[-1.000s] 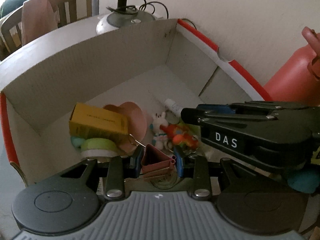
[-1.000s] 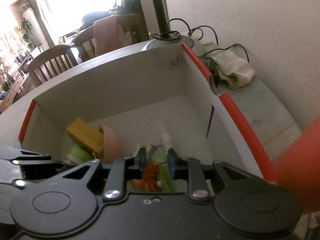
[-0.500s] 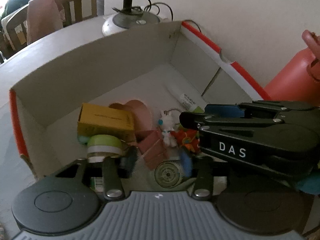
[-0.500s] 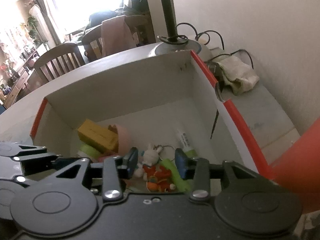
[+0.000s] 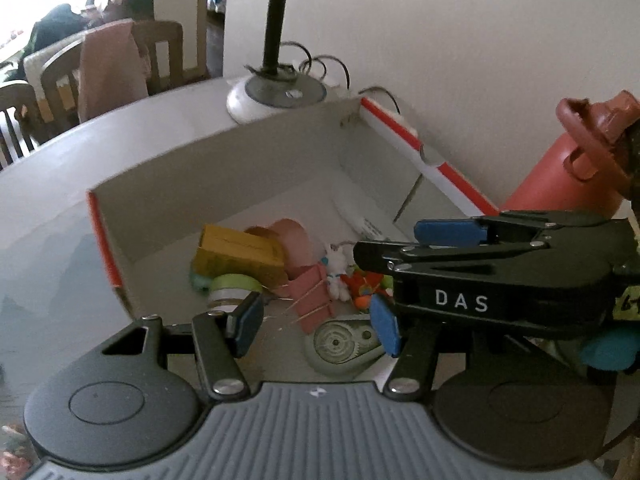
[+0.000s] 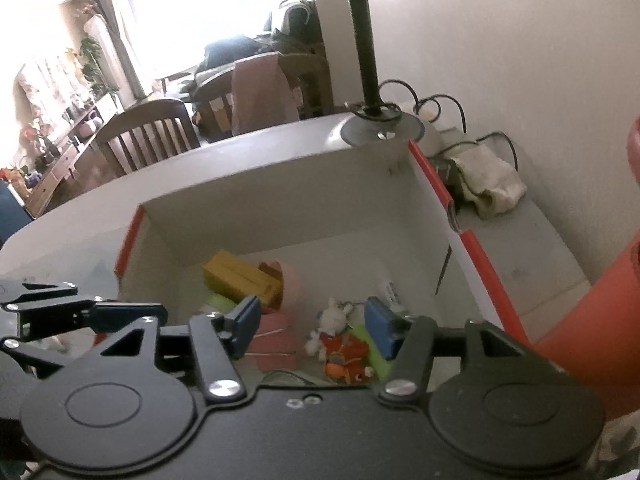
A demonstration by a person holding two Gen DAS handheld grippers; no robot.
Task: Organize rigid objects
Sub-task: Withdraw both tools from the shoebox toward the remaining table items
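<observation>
With the jaws of both the left gripper (image 5: 316, 318) and right gripper (image 6: 314, 326) held apart and empty, the apparently loose pink clip (image 5: 314, 296) could be knocked aside in the crowded box (image 5: 248, 168).

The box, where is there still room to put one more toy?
The cardboard box has bare floor along its back wall and in the far right corner, beyond the white tube. The near part is crowded: yellow carton, pink clip, bunny and tape dispenser lie close together.

Both grippers' jaws have spread apart, apparently dropping the pink clip (image 5: 312, 294) into the box (image 5: 248, 184).
</observation>
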